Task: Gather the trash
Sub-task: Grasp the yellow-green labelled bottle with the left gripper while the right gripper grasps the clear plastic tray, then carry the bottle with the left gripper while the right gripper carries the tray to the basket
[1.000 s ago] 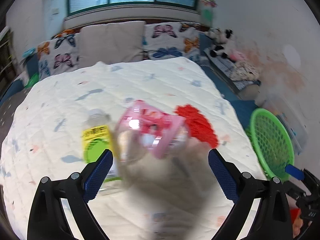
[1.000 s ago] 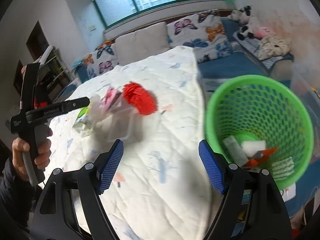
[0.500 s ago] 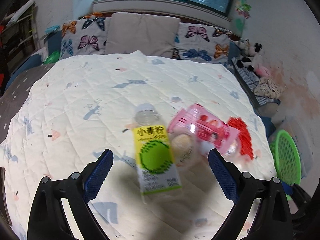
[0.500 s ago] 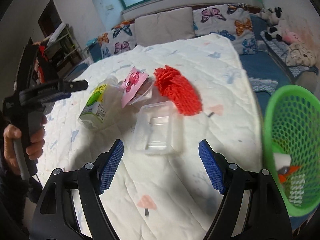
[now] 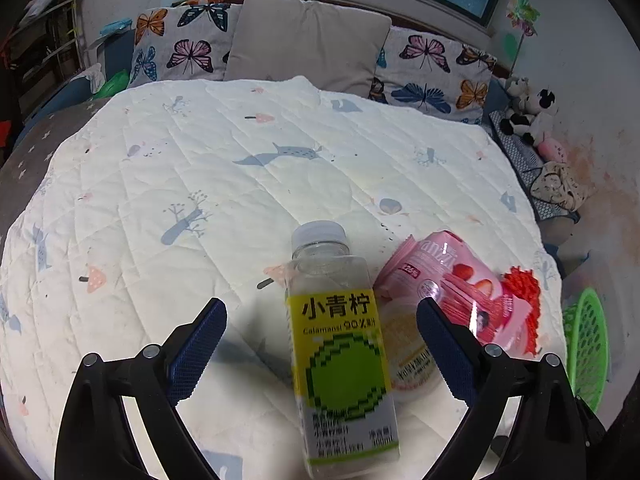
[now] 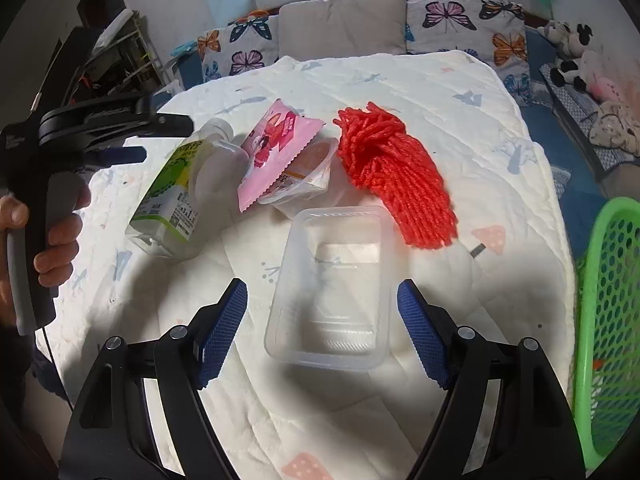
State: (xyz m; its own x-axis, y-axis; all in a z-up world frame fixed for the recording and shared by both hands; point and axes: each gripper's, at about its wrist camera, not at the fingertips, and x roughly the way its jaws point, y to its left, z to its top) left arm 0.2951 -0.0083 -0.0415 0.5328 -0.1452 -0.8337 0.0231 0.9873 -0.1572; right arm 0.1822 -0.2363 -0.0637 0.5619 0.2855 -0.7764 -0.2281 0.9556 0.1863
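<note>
Trash lies clustered on the bed quilt: with both grippers spread wide and empty, the left gripper straddles the bottle and the right gripper frames the clear tray, so each probably needs lowering and clenching before carrying right to the green basket.

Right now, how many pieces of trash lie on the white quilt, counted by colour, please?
Green and yellow: 1, the clear plastic bottle with a lime label.
Pink: 1, the pink snack wrapper.
Red: 1, the red foam net bundle.
Clear: 2, the clear rectangular plastic tray and the small clear cup under the wrapper.
Total: 5.
</note>
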